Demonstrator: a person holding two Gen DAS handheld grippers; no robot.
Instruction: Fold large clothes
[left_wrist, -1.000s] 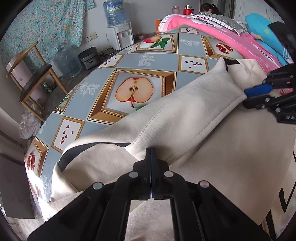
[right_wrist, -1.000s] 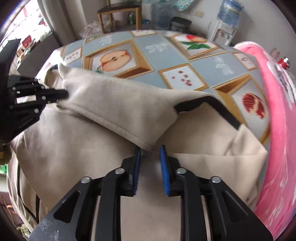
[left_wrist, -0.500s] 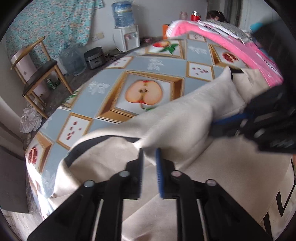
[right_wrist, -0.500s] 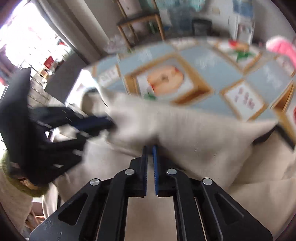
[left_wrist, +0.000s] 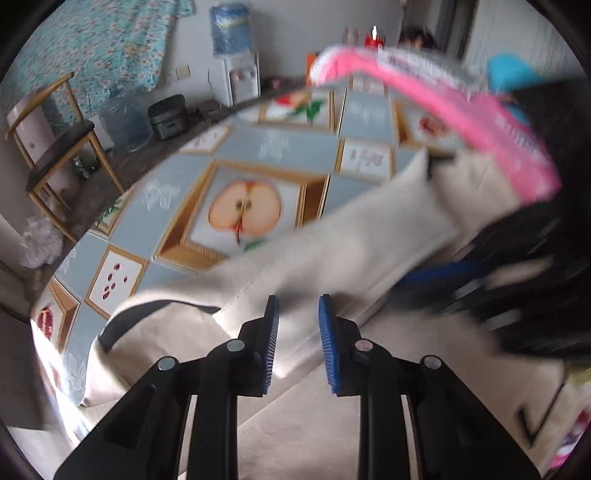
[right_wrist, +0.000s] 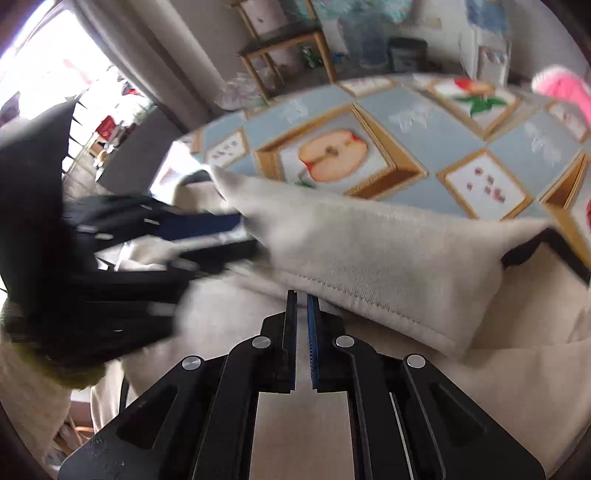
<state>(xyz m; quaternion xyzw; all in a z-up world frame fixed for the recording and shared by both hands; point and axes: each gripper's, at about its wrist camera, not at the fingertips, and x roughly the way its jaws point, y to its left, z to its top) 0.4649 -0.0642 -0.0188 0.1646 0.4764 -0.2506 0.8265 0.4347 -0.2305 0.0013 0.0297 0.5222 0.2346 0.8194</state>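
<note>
A large cream garment (left_wrist: 332, 251) with black trim lies on the fruit-print cloth (left_wrist: 288, 147) of the table. A folded band of it runs across both views (right_wrist: 388, 251). My left gripper (left_wrist: 295, 317) is open, its blue pads on either side of the fold's edge, holding nothing. My right gripper (right_wrist: 301, 295) is nearly closed just under the stitched hem; nothing is visibly between its pads. Each gripper shows blurred in the other's view, the right one (left_wrist: 461, 273) and the left one (right_wrist: 207, 225).
Pink bedding (left_wrist: 461, 110) lies along the table's far right. A wooden chair (left_wrist: 55, 147), a water dispenser (left_wrist: 236, 70) and a grey cooker (left_wrist: 168, 114) stand on the floor beyond the table's left edge. A bright window (right_wrist: 74, 85) is at left.
My left gripper went from shut to open and pulled back from the fold. My right gripper closed and moved left along the hem toward the left gripper.
</note>
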